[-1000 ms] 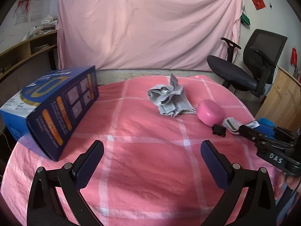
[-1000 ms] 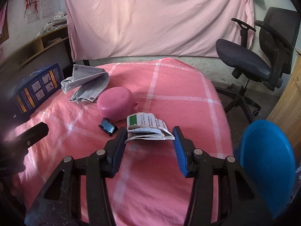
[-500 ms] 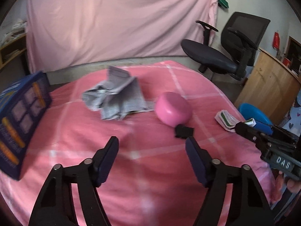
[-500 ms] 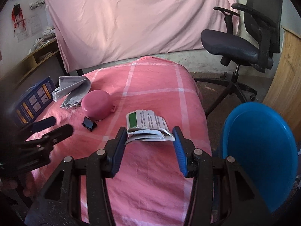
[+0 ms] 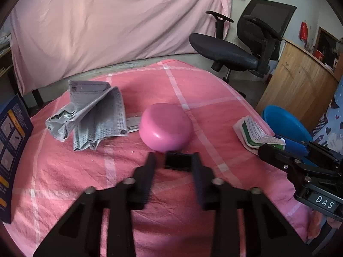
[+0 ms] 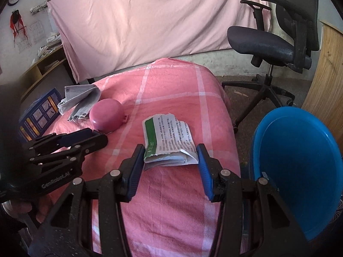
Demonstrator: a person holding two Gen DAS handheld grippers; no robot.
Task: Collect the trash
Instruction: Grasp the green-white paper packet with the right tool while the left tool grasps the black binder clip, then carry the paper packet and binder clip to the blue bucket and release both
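The leaflet [image 6: 169, 138] sits between the fingers of the right gripper [image 6: 169, 156], clamped at both side edges, over the table's [image 6: 171, 192] right edge. The blue bin [image 6: 298, 167] stands just beside that edge, on the floor. The left gripper [image 5: 173, 162] brackets the black clip [image 5: 178, 160]; motion blur hides whether its fingers touch, so its grip cannot be told. The pink bowl [image 5: 166, 127] lies inverted just behind the clip. Newspaper [image 5: 92, 115] lies to its left. The box [image 5: 12, 145] occupies the left edge.
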